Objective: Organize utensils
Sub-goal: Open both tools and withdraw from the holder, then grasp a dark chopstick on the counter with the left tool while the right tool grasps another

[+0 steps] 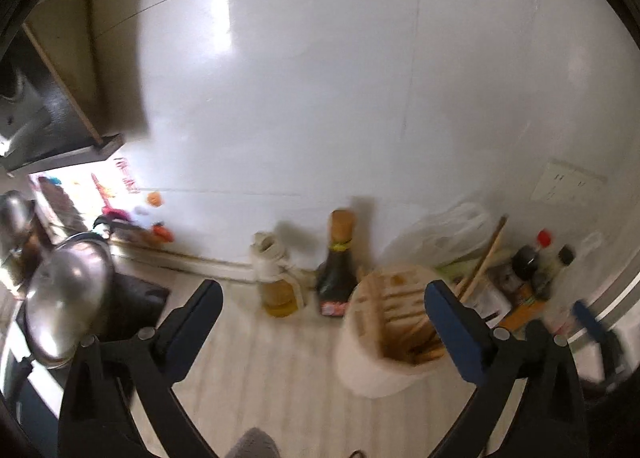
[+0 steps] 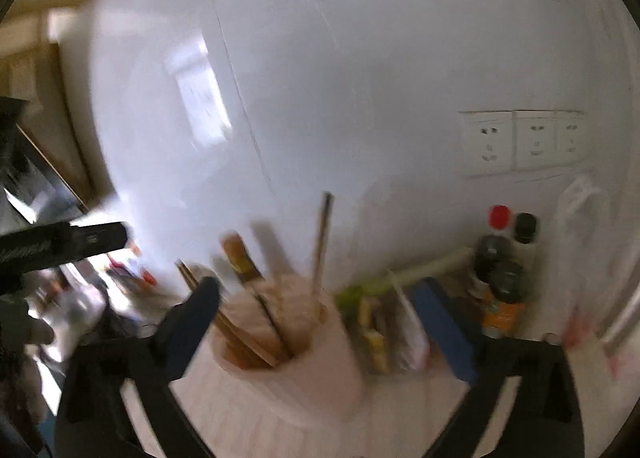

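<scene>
A pale round utensil holder (image 1: 368,362) stands on the light counter with wooden chopsticks (image 1: 416,342) in it. My left gripper (image 1: 324,292) is open above the counter with nothing between its fingers, and the holder sits just inside its right finger (image 1: 452,318). In the right wrist view the same holder (image 2: 320,370) lies between the spread fingers of my right gripper (image 2: 316,294), which is open and does not touch it. Chopsticks (image 2: 248,334) lean in it and one stick (image 2: 322,238) stands upright. The picture is blurred.
A dark sauce bottle (image 1: 336,270) and an oil bottle (image 1: 278,286) stand at the white wall. A steel pot lid (image 1: 68,298) is at the left. Condiment bottles (image 2: 500,258), a green stalk (image 2: 400,274), a plastic bag (image 2: 580,225) and wall sockets (image 2: 520,141) are at the right.
</scene>
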Motion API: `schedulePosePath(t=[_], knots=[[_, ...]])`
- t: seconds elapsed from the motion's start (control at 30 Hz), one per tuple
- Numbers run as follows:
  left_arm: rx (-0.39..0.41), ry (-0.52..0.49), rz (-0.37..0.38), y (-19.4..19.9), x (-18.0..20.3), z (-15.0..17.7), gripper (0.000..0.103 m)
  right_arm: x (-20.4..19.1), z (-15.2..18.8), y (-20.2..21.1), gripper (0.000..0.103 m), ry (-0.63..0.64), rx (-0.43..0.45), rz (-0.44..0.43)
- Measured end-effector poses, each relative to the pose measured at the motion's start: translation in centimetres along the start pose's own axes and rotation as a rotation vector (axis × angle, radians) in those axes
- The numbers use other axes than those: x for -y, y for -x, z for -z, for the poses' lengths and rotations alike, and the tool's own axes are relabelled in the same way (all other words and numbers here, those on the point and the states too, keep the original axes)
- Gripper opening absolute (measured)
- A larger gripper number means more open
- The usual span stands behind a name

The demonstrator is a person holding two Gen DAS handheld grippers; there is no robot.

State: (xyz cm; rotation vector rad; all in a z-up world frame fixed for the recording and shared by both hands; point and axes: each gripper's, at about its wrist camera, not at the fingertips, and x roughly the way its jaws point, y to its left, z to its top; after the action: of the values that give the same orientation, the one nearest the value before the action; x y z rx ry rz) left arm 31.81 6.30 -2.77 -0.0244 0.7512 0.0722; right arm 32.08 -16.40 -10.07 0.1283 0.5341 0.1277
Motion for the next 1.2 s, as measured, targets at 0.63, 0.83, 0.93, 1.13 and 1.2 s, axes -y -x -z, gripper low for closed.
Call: schedulePosePath(t=[0.63,0.83,0.93,1.13,1.2], knots=[[-0.114,0.004,-0.049,0.9,0.6,8.3,0.103,4.2,3.8,2.6,0.103,-0.085,-0.263,0.048],[-0.254,-0.008,-0.021,-3.0,2.7,14.2,0.103,10.8,12.8,0.0,0.095,-0.128,-0.534,0.165],[-0.337,-0.033,-0.015,-5.0,4.0,17.0,0.103,14.0,17.7,-1.8,0.058,-0.180,-0.680,0.190],[-0.438,-0.092,-0.006,-7.4,6.6,21.1,0.103,16.7,24.3,-4.0,0.047,-0.223,-0.819,0.203],[-0.464,-0.108,0.000,-7.8,7.3,22.0,0.103,16.6,25.7,-4.5,0.041,-0.218,-0.853,0.206]])
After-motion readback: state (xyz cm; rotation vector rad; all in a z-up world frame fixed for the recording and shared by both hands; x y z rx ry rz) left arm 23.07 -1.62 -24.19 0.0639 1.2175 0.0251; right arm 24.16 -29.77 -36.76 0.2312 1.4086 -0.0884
